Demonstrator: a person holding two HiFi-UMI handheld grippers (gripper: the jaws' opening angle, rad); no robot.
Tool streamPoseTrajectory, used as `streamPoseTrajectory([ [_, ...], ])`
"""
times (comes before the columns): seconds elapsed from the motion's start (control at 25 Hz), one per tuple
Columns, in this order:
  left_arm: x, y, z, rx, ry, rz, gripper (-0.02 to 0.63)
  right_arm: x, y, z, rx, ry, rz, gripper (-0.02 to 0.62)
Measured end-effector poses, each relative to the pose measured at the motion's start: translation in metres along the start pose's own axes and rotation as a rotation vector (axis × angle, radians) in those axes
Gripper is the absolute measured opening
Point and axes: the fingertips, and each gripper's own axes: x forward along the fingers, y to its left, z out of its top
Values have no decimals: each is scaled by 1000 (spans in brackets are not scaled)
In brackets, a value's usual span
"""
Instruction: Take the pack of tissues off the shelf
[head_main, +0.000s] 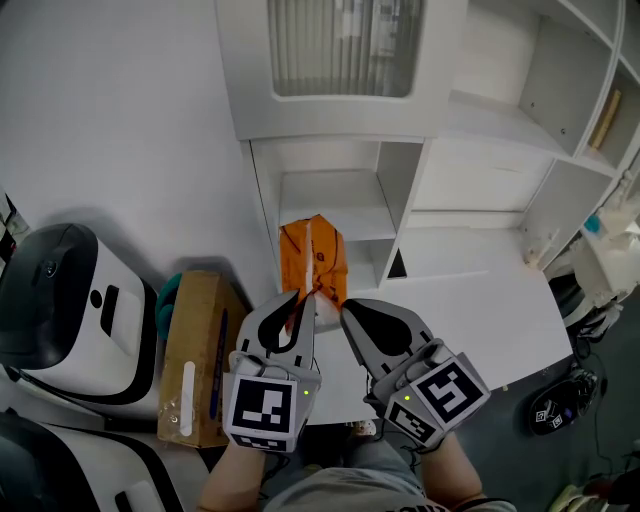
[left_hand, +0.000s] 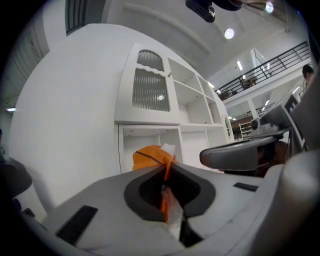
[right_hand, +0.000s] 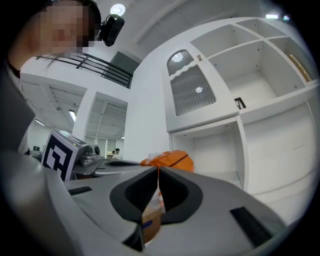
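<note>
White plastic with a black top is seen at the far left, a machine (head_main: 60, 300) on the floor. Beside it stands a brown cardboard box (head_main: 195, 350), off the worktop's (head_main: 480, 300) left edge.

Next, the left tongs (head_main: 297, 300) are pressed together on a fold of orange film. That is the lower edge of the pack of tissues (head_main: 312, 258), pinched by its wrapper, probably because the soft film gives a firmer hold than the bulky body would. In the left gripper view the film is seen clamped right through the closed gap.

The pack is held upright in the air over the worktop's far left corner, just in front of the shelf's (head_main: 330, 190) lower open compartment. It is judged to be already lifted clear of the board, so only the carry away would remain.

To the right, the right tongs (head_main: 345, 308) are closed tip to tip just beside the pack's bottom. No hold on the wrapper can be made out, so they are judged to be kept near as support.
</note>
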Motion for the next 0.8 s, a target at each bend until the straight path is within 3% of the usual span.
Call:
streamPoseTrajectory([
  [0.8,-59,-13,-6,-8,-23,-29,20,-31,48,-7,-23,-4,-46,17],
])
